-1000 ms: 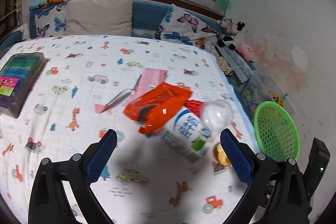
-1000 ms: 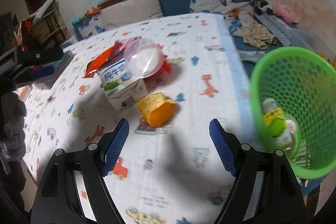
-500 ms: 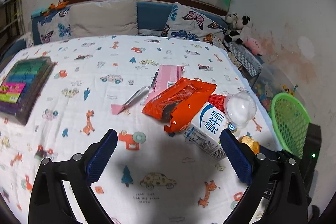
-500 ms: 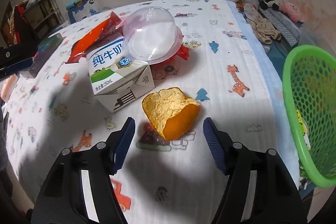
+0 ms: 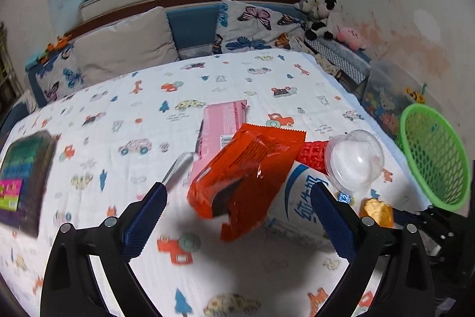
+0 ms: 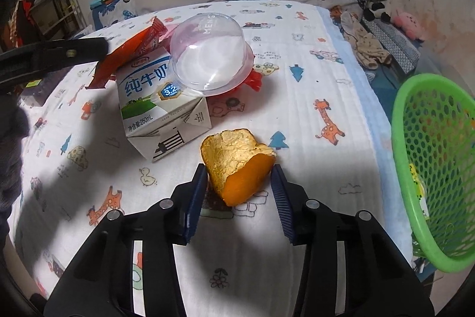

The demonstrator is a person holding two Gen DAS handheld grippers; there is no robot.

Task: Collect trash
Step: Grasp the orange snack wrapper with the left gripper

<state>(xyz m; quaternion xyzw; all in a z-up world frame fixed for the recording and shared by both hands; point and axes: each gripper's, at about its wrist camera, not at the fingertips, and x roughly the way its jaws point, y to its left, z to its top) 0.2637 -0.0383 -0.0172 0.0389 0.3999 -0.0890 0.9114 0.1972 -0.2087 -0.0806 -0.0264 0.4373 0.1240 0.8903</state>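
A piece of orange peel [image 6: 231,156] lies on the cartoon-print sheet [image 6: 297,115], and my right gripper [image 6: 239,172] is shut on it, a pad against each side. Just behind it lie a white milk carton [image 6: 154,106], a clear dome lid [image 6: 207,61] and a red-orange snack wrapper [image 6: 130,49]. My left gripper [image 5: 237,195] stands wide open low over that wrapper [image 5: 246,168], touching nothing. A pink packet [image 5: 222,124] lies beyond it. The green mesh basket [image 6: 430,156] stands off the bed's right edge.
A bottle with a yellow-green label [image 6: 418,183] lies in the basket. A dark box of coloured items [image 5: 23,177] sits at the sheet's left side. Pillows [image 5: 124,46] and plush toys [image 5: 323,17] line the far end.
My right gripper came down over the orange peel and its jaws shut on it. The left gripper moved in closer to the red-orange wrapper and rolled a little, still open.
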